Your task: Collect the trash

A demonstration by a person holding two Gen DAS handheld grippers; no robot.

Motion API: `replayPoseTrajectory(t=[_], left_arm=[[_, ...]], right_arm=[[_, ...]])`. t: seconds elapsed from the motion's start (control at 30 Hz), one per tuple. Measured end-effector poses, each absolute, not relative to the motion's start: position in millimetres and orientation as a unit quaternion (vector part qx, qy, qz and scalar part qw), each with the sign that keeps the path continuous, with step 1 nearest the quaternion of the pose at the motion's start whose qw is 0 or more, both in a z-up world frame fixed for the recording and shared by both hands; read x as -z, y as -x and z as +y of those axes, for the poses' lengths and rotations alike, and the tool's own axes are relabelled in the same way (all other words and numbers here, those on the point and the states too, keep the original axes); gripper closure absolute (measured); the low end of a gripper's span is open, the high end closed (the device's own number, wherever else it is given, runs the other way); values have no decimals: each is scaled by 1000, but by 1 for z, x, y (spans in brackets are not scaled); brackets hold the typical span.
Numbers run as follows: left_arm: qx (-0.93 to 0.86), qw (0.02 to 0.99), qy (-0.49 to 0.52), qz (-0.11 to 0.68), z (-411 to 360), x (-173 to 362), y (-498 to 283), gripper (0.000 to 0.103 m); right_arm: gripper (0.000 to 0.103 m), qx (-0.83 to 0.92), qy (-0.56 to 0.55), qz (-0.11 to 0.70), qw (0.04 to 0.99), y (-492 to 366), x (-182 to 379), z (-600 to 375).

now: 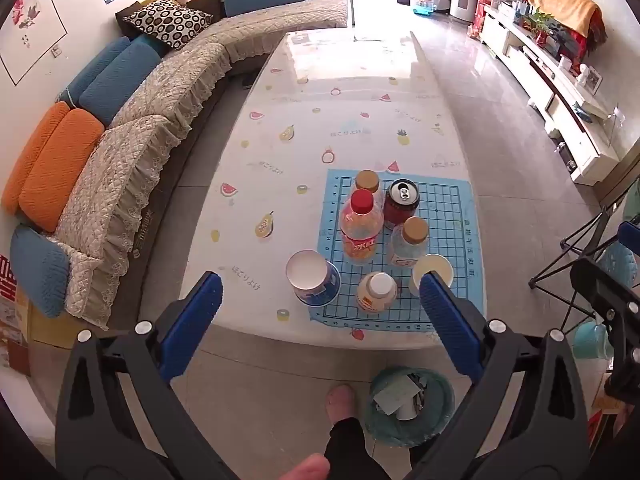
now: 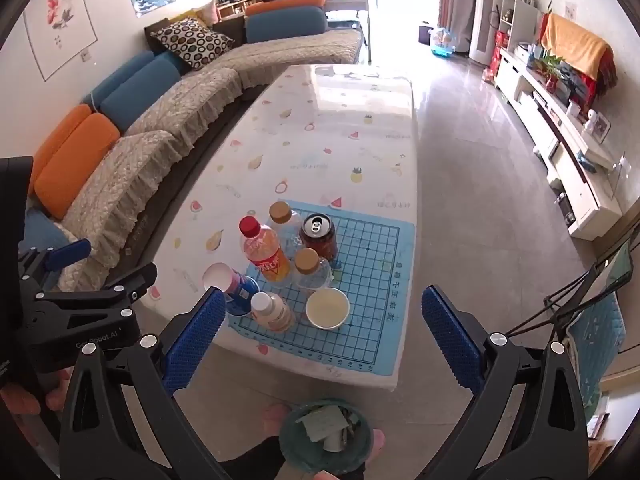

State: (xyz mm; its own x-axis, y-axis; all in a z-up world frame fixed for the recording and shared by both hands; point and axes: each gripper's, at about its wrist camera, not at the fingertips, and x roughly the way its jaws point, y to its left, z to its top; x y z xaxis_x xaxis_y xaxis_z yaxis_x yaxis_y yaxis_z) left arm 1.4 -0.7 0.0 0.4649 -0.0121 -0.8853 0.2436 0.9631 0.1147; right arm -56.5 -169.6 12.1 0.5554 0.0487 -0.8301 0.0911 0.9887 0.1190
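I am holding my left gripper (image 1: 320,298) above the floor just off the near edge of the coffee table (image 1: 280,152), its blue fingers (image 1: 191,320) spread wide apart with nothing between them. My right gripper (image 2: 322,320) is hovering in the same way, jaws wide apart and empty.

The trash is standing in a cluster on the blue grid mat (image 1: 444,280), which is lying at the near right corner of the table. A red can (image 1: 401,204) with its tab open is standing toward the mat's far side, beside a bottle with a tan cap (image 1: 367,182). In front of them an orange drink bottle with a red cap (image 1: 360,226) is standing upright, with a second tan-capped clear bottle (image 1: 410,242) to its right. Nearer the table's near edge a small white-capped bottle (image 1: 376,292) is sitting between a blue-and-white paper cup (image 1: 314,278), tilted at the mat's left edge, and a plain white paper cup (image 2: 327,308).

A teal trash bin (image 1: 410,406) already holding scraps of paper is sitting on the floor below the near edge, next to my foot (image 1: 341,398). A sofa (image 1: 132,168) is running along the table's left side.
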Motion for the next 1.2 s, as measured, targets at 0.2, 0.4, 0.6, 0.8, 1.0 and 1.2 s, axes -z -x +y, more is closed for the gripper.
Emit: replayPoseTrajectory(t=[0.2, 0.4, 0.6, 0.8, 1.0, 1.2], left_arm=[[78, 848, -111, 512, -2, 1, -7, 7], [82, 851, -106, 509, 1, 2, 5, 7], [80, 849, -107, 510, 2, 3, 5, 7], [80, 850, -107, 510, 1, 3, 5, 7], [86, 851, -103, 508, 3, 1, 5, 6], [86, 843, -85, 523, 8, 6, 3, 6]], right_arm=[[6, 8, -72, 473, 878, 57, -13, -165], [6, 7, -81, 472, 878, 56, -10, -169], [6, 8, -80, 473, 878, 57, -9, -170], [6, 8, -79, 472, 878, 58, -9, -169], [6, 8, -77, 471, 879, 59, -11, -169], [6, 7, -75, 471, 879, 59, -11, -167]])
